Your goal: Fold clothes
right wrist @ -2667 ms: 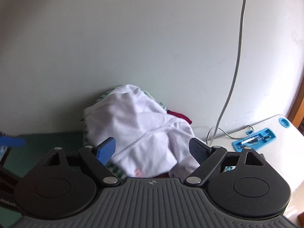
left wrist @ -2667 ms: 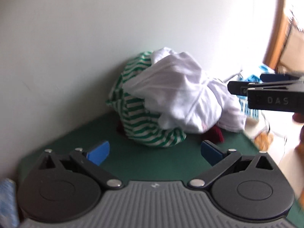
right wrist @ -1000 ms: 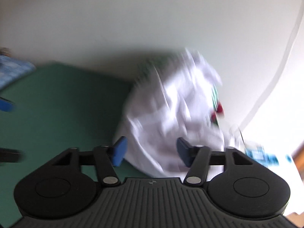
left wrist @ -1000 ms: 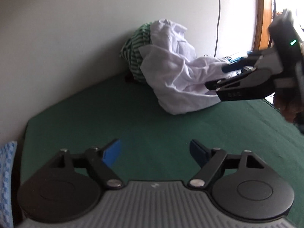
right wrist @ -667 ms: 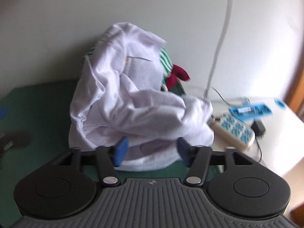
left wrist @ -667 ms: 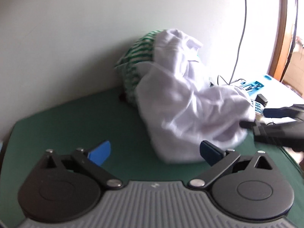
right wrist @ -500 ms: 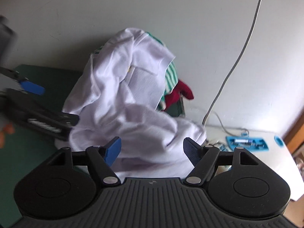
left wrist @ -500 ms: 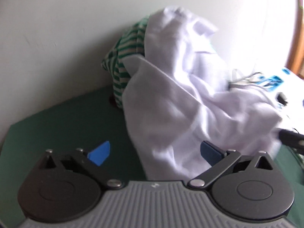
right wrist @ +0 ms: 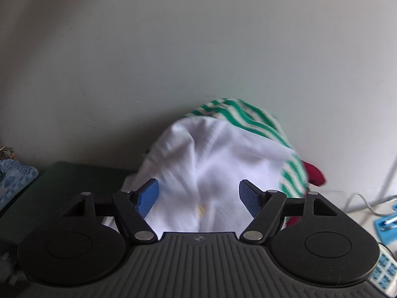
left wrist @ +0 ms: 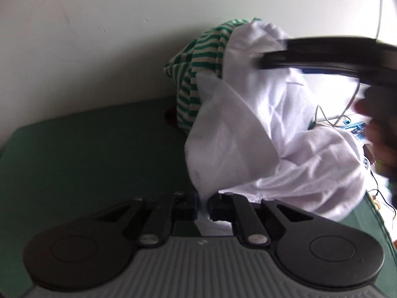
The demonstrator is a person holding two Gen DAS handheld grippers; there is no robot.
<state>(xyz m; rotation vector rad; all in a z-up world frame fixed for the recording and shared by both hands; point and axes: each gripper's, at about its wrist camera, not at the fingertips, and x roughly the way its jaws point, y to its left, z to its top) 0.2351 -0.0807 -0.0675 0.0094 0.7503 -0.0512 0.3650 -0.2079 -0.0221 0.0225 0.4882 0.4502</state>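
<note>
A white garment [left wrist: 253,134] hangs down from a pile of clothes onto the green table [left wrist: 86,149]. My left gripper [left wrist: 204,204] is shut on the lower edge of the white garment. A green-striped garment [left wrist: 198,57] lies under it against the wall. My right gripper [right wrist: 198,196] stands open just above the top of the white garment [right wrist: 211,164], with cloth showing between its fingers but not pinched. In the left wrist view the right gripper [left wrist: 273,57] appears as a blurred dark bar across the top of the pile.
A dark red garment [right wrist: 314,173] lies under the striped one [right wrist: 248,119]. A white wall stands right behind the pile. To the right sit a white cable [right wrist: 387,181], a blue tray [right wrist: 387,226] and a power strip [right wrist: 383,273]. Blue patterned cloth [right wrist: 15,181] lies at the far left.
My left gripper has shut on the white garment's lower edge. My right gripper has let the cloth go, opened wider and moved up over the top of the pile.
</note>
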